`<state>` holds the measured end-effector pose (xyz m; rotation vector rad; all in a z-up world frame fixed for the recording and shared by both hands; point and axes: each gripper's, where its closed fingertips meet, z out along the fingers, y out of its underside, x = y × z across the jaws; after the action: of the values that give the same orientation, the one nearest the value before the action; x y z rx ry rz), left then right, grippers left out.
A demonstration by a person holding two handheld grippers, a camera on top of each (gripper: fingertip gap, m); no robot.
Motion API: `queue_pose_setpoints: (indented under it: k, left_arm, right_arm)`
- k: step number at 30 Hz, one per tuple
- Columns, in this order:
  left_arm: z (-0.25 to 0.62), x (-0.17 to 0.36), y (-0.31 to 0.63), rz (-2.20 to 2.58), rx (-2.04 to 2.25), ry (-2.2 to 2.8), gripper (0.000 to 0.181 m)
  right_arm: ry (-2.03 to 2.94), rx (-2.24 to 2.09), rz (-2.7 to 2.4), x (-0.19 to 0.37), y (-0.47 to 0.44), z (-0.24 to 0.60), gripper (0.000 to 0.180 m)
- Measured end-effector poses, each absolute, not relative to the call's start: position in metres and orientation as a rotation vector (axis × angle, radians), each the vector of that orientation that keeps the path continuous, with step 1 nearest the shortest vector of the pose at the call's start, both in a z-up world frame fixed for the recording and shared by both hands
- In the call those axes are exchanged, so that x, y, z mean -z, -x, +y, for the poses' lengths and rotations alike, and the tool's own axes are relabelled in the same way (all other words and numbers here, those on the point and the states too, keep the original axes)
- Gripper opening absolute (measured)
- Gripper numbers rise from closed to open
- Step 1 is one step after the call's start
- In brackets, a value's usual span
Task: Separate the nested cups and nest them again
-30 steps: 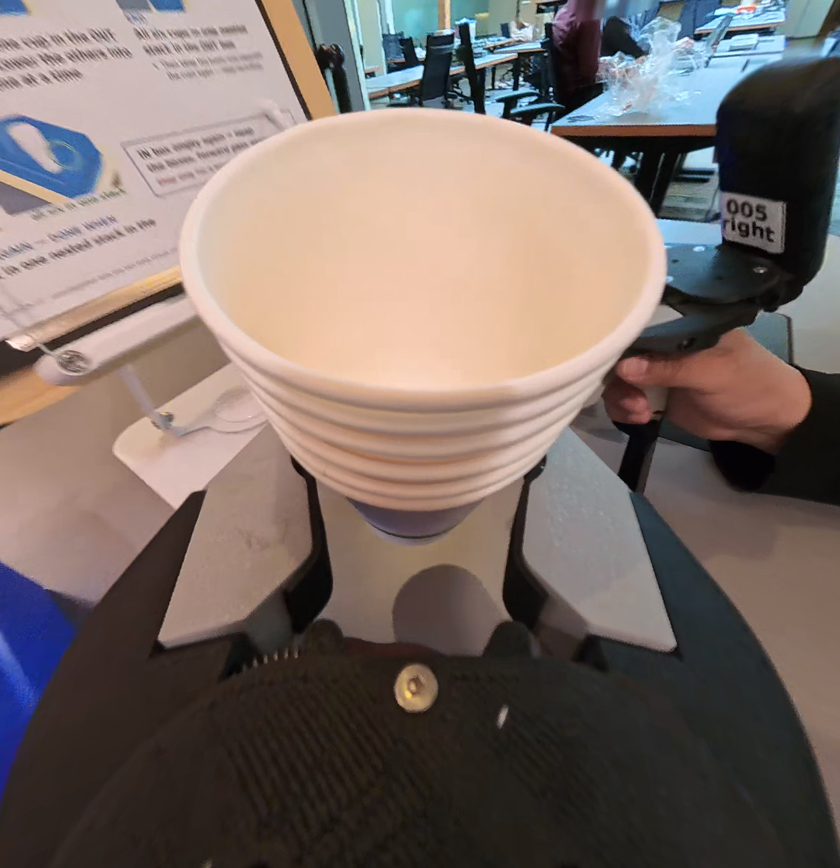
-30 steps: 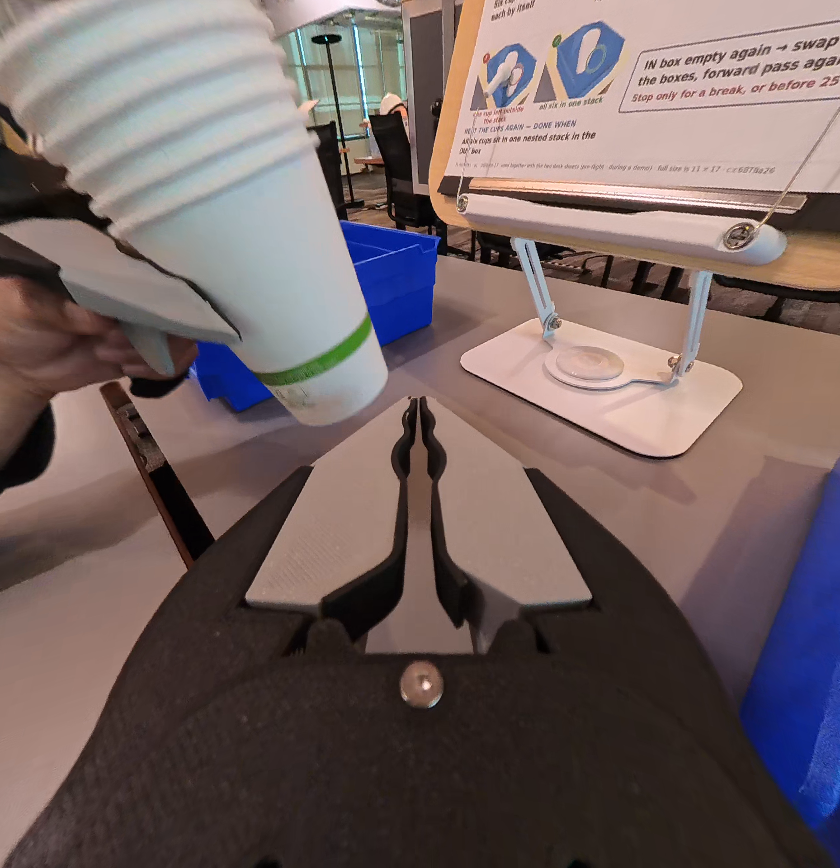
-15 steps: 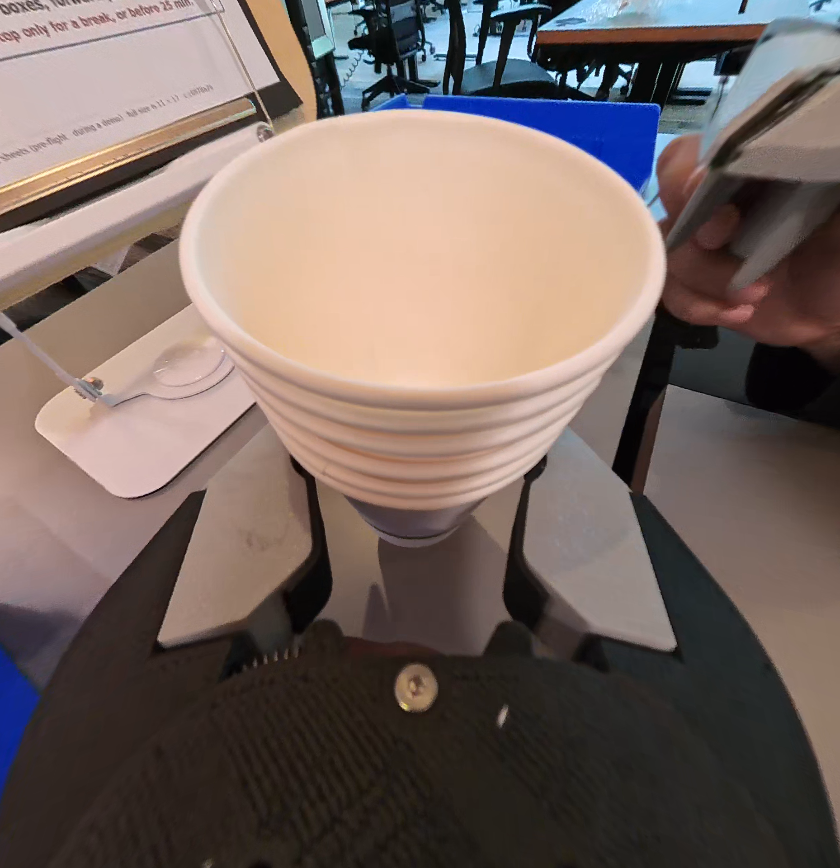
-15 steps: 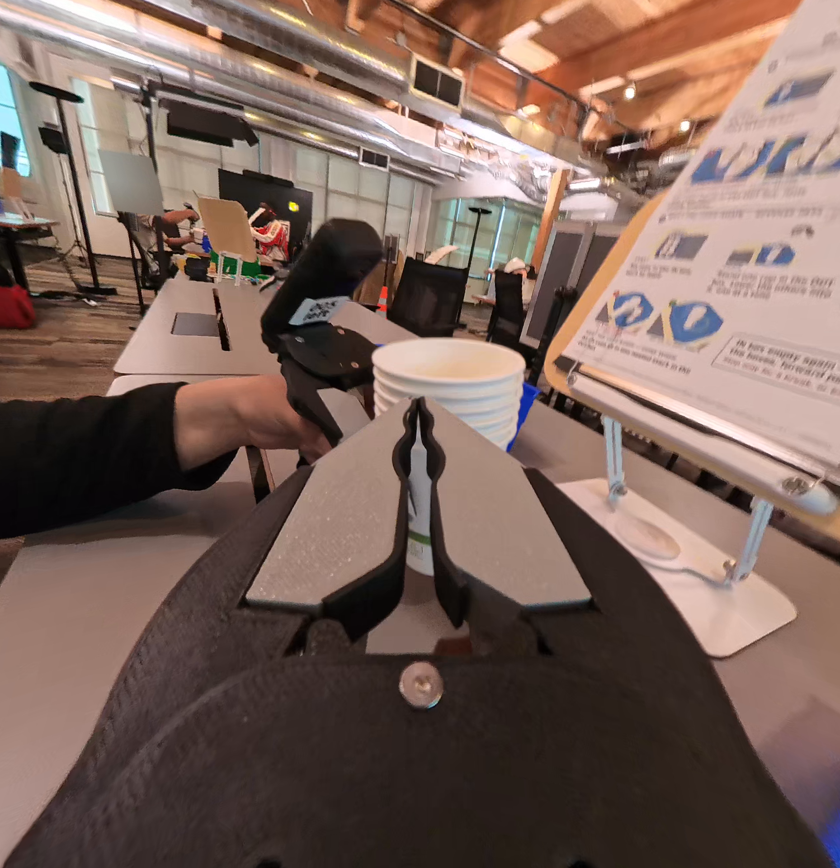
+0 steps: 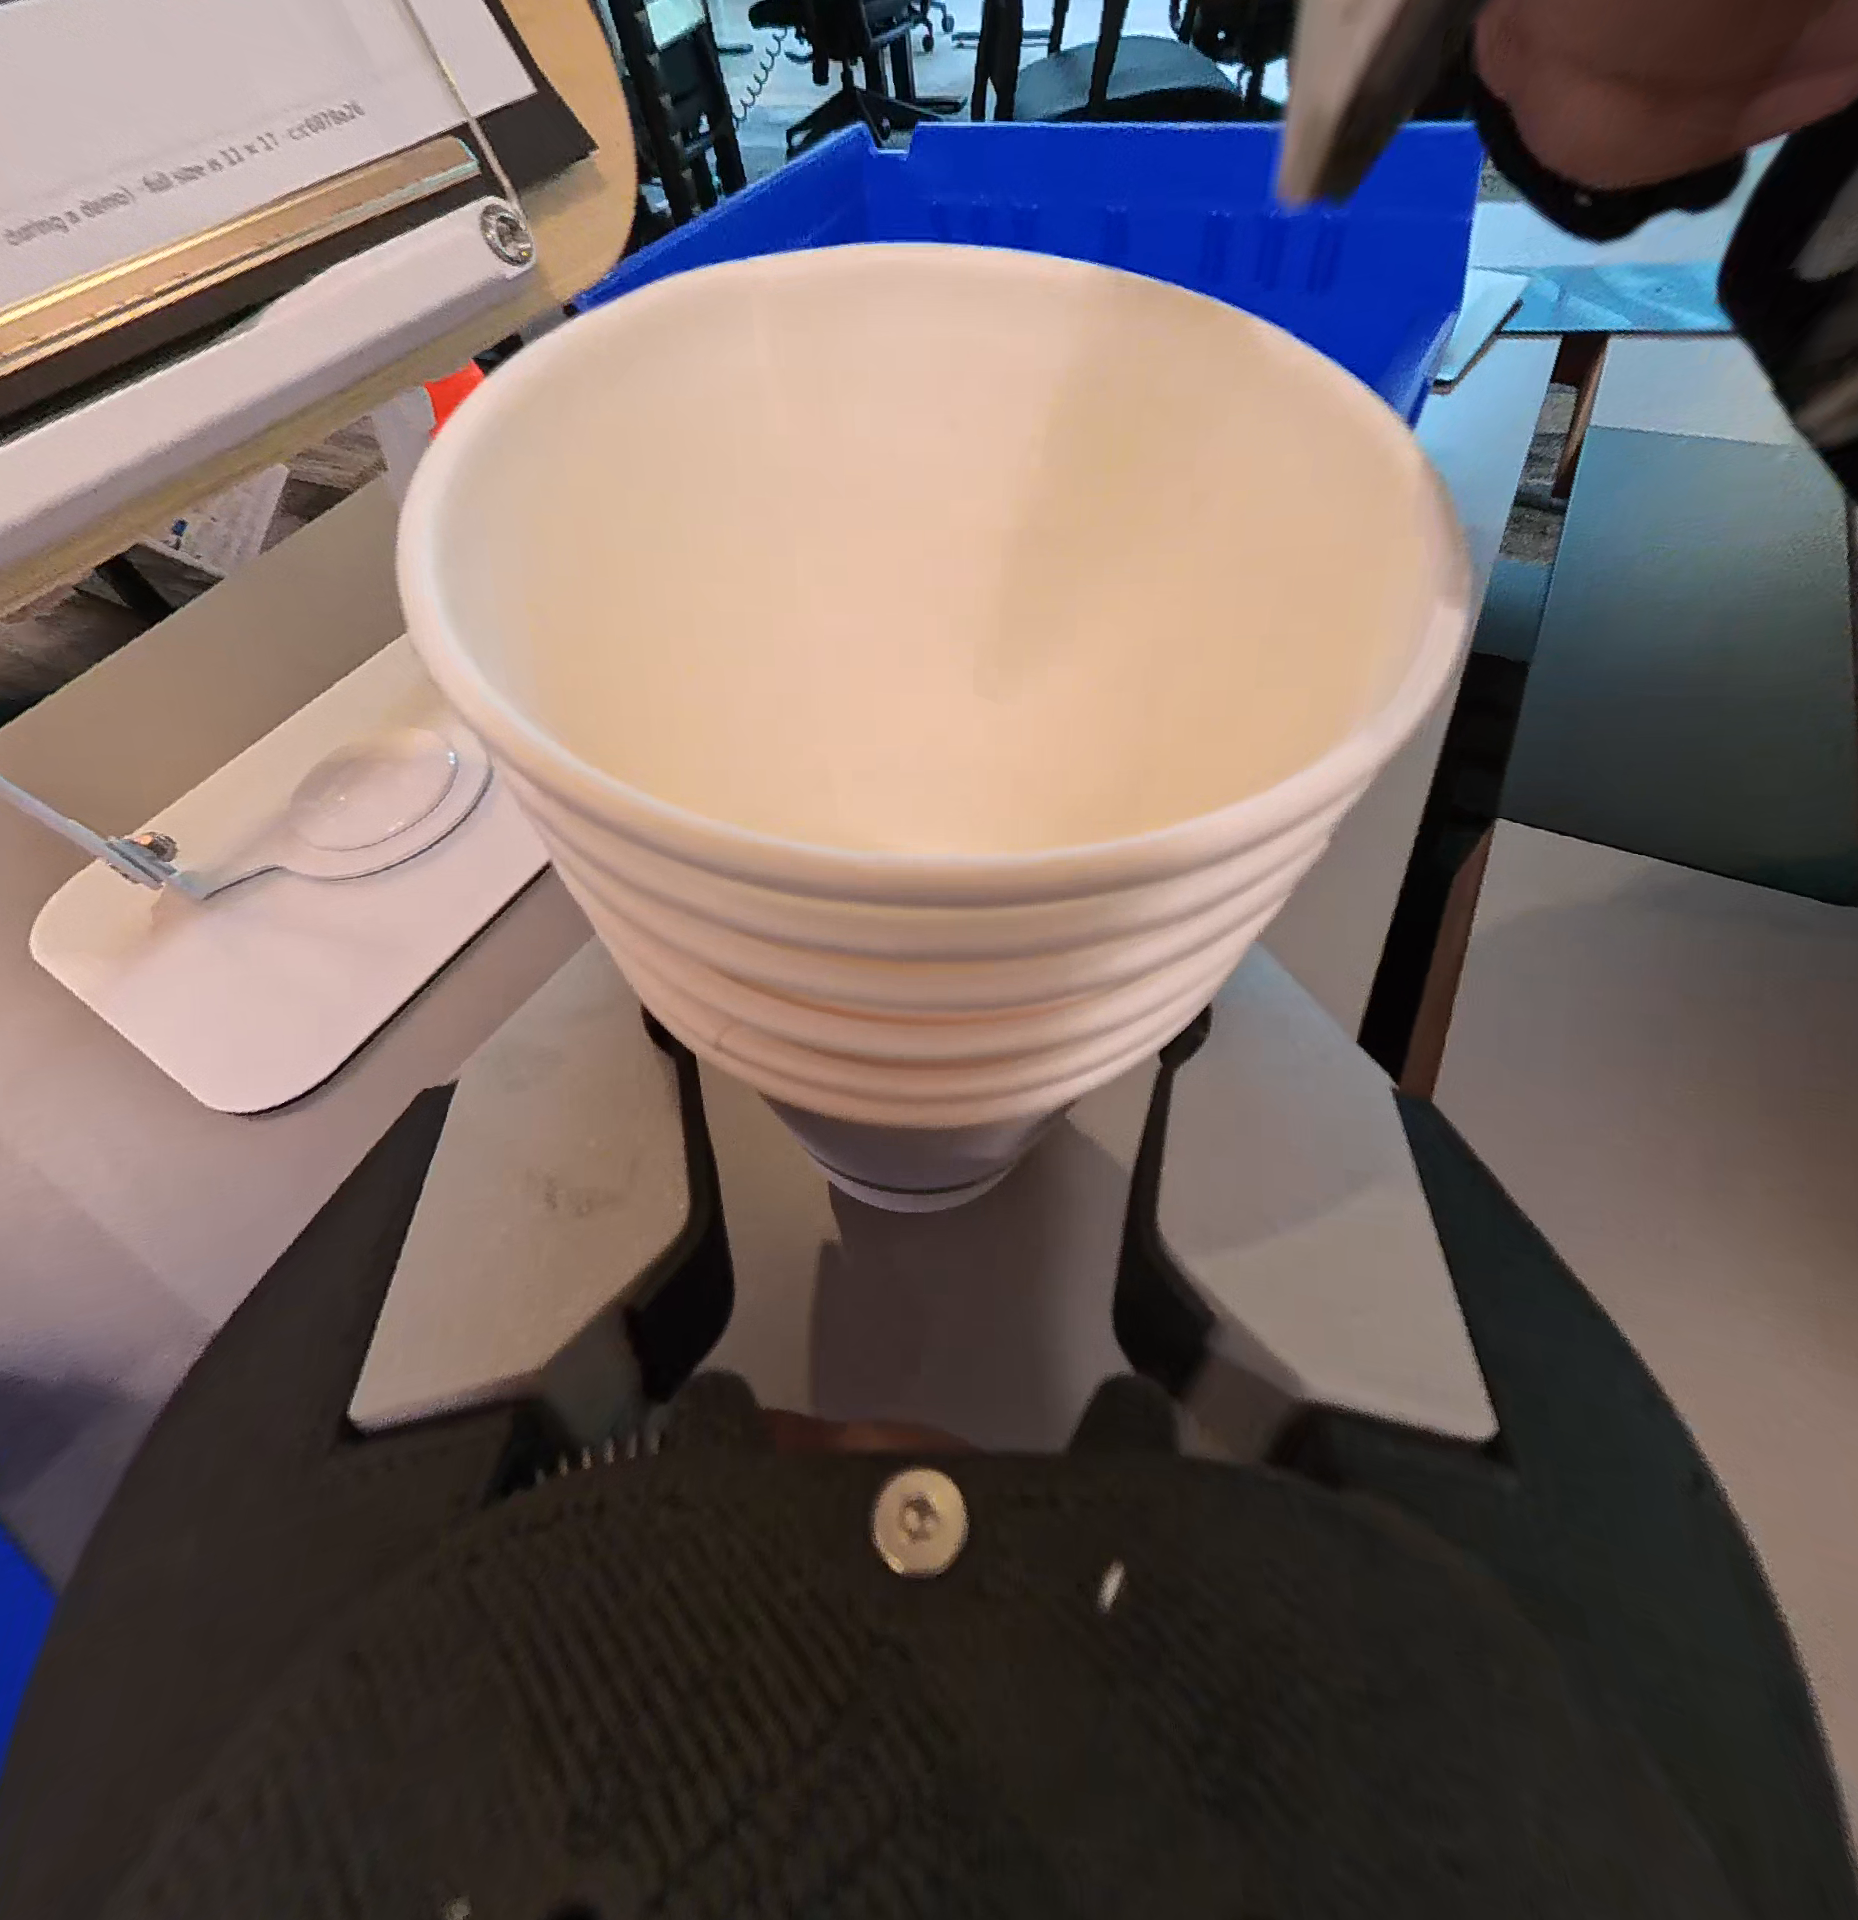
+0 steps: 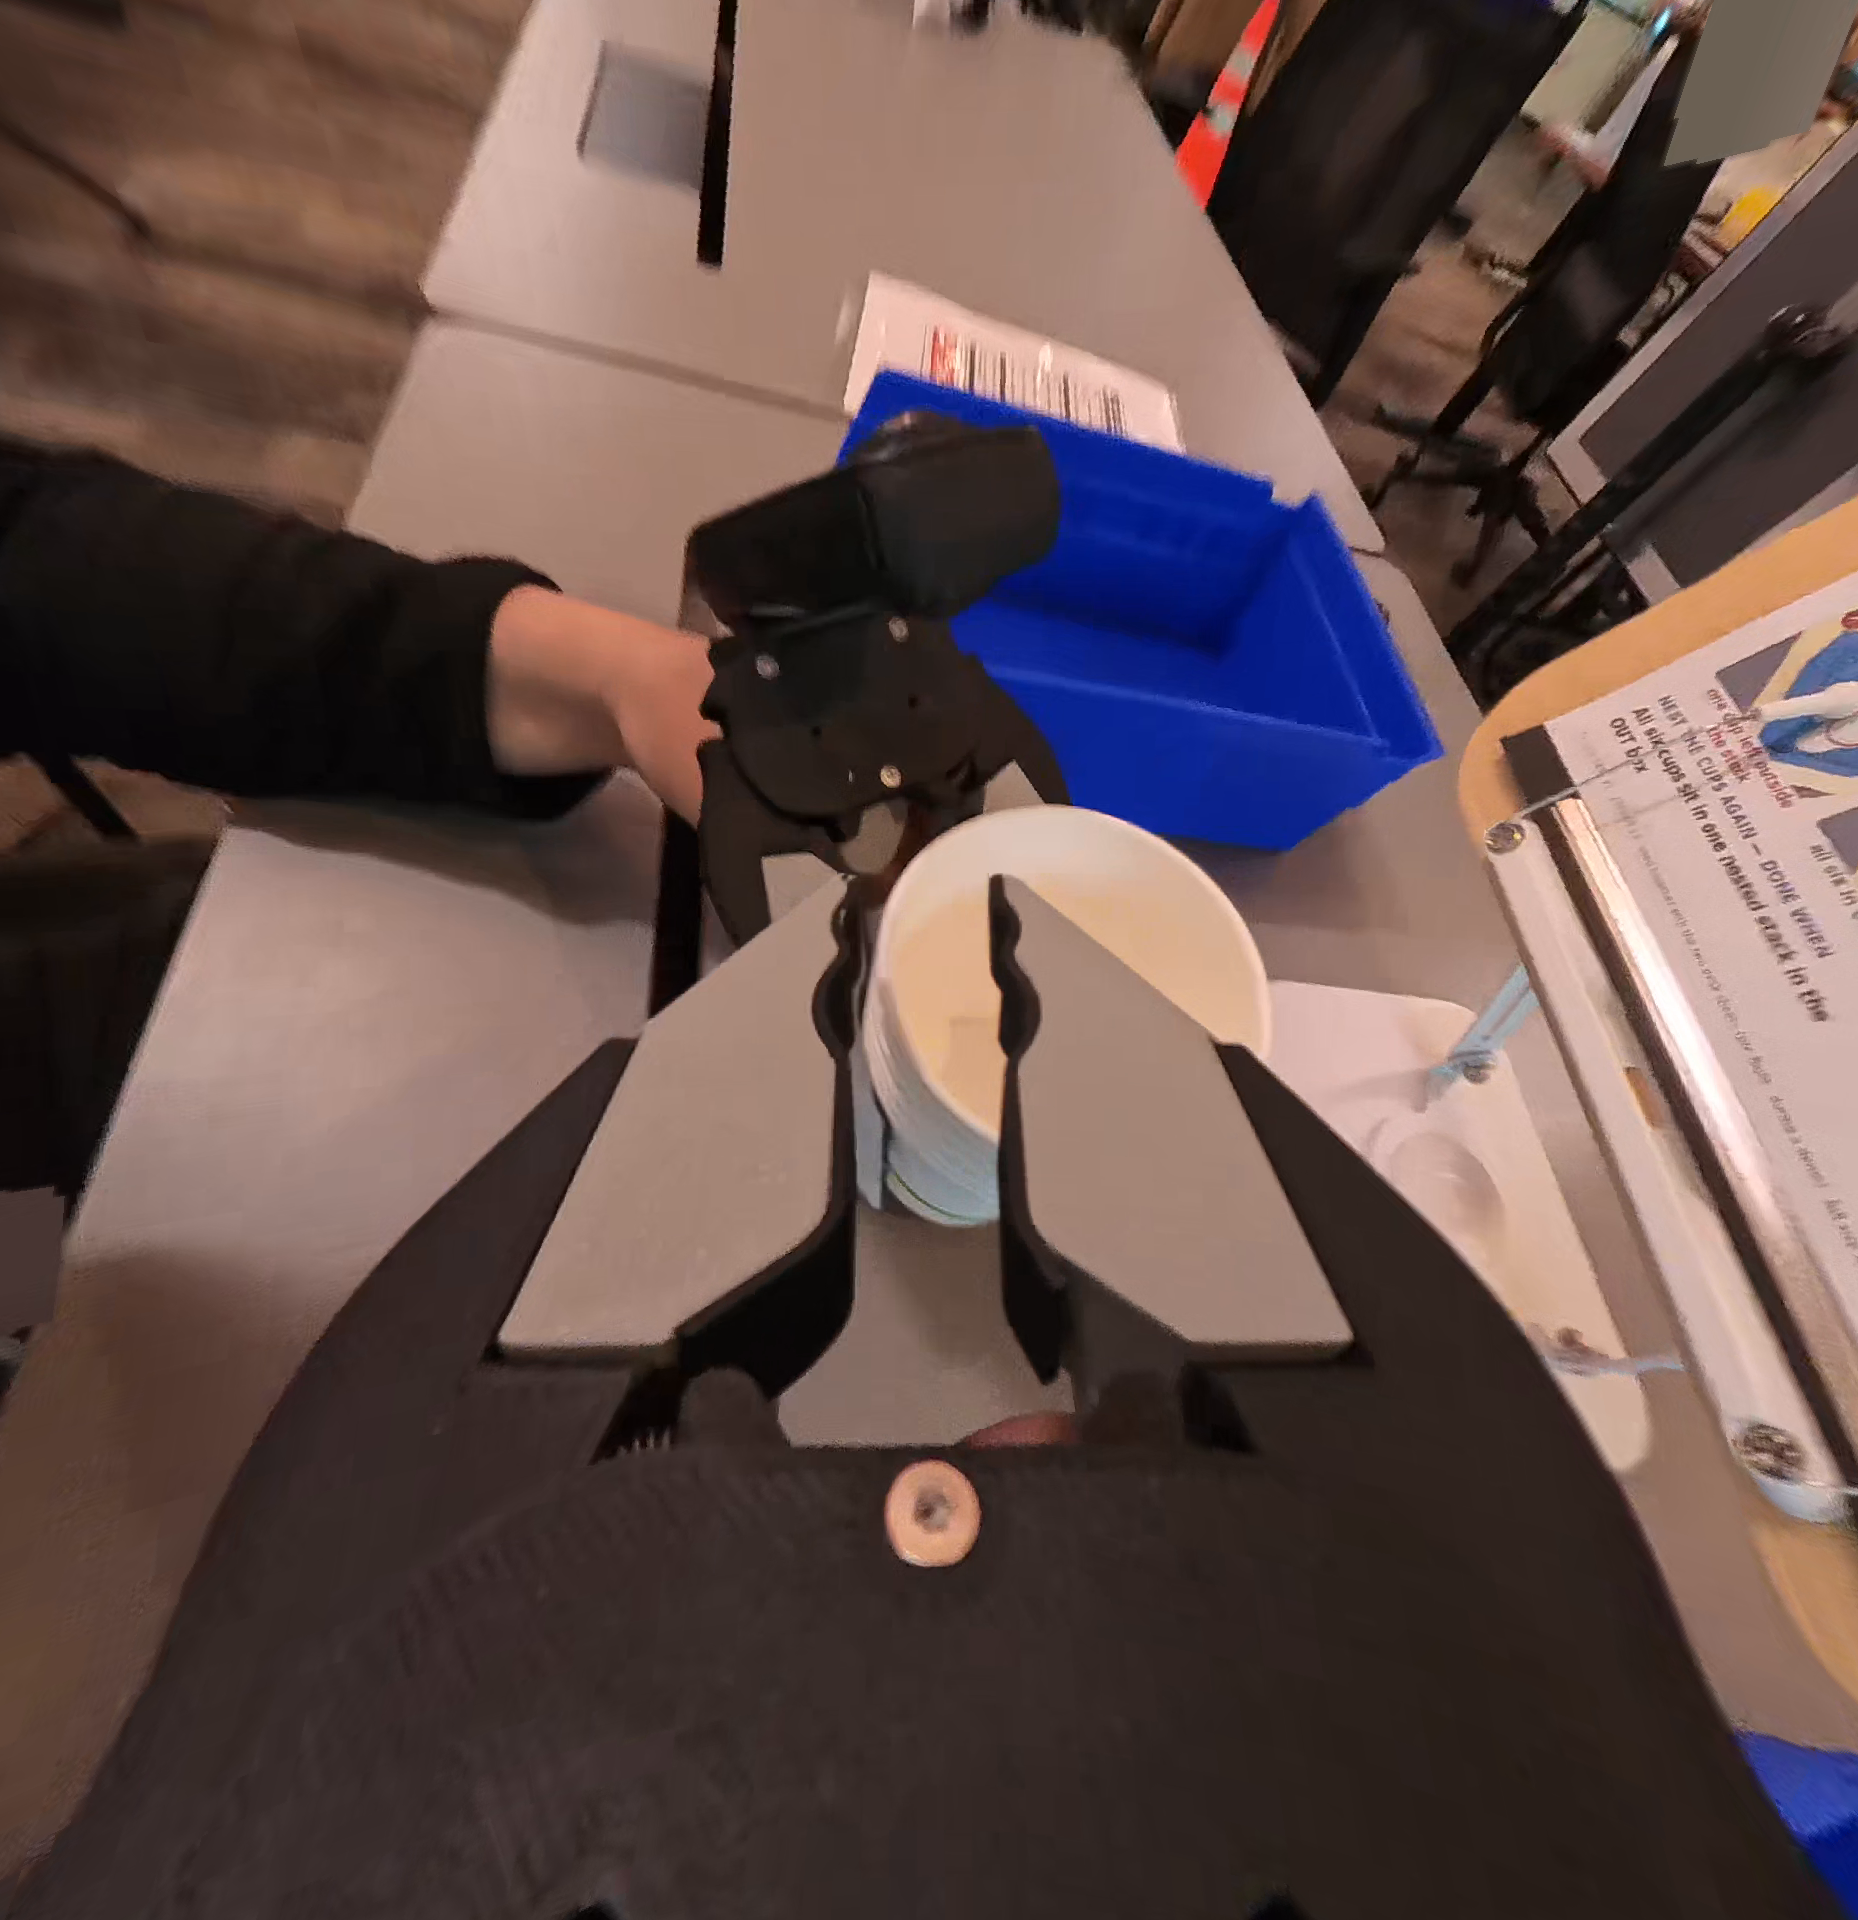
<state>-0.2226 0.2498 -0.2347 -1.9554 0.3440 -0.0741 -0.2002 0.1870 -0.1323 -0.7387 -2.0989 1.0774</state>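
Grey table [image 5: 1683, 1091]: white nested cups [image 5: 925, 935]

Your cup stack [image 5: 935, 644] is white outside and cream inside, with ring after ring of rolled rims. The bin [image 6: 1195, 644] behind it is bright blue. Your tongs [image 6: 925, 997] have grey flat plates on a black textured body. The worktop [image 6: 312, 1039] is plain grey. Your sleeve [image 6: 229, 644] is black.

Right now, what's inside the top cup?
Nothing that shows: the top cup of the stack of cups looks empty, just its cream wall. From above, the right gripper blocks part of the inside.
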Motion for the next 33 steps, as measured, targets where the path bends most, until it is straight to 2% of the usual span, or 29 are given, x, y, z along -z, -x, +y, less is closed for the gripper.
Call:
queue_pose_setpoints:
  k: [3,6,9,15,22,28,31,33]
  left_arm:
    - [0.25,0.235,0.227,0.325,0.068,1.958,0.092]
    - [0.25,0.236,0.229,0.314,0.061,1.964,0.092]
    - [0.25,0.234,0.23,0.298,0.06,1.957,0.091]
    - [0.25,0.235,0.23,0.3,0.045,1.957,0.092]
    - [0.251,0.24,0.231,0.292,0.056,1.968,0.092]
    - [0.251,0.239,0.229,0.301,0.072,1.966,0.092]
    - [0.25,0.238,0.228,0.299,0.095,1.965,0.092]
    - [0.249,0.238,0.227,0.299,0.11,1.963,0.092]
  right_arm:
    - [0.706,-0.988,-2.121,0.133,0.211,0.189,0.008]
    - [0.688,-1.056,-2.142,0.132,0.214,0.177,0.004]
    - [0.735,-0.964,-2.153,0.137,0.218,0.184,0.014]
    - [0.742,-1.021,-2.227,0.136,0.216,0.179,0.01]
    - [0.803,-0.936,-2.33,0.16,0.212,0.191,0.015]
    - [0.81,-0.925,-2.363,0.166,0.209,0.19,0.012]
    - [0.802,-0.949,-2.387,0.166,0.207,0.185,0.001]
    - [0.816,-0.964,-2.389,0.165,0.207,0.185,0.001]
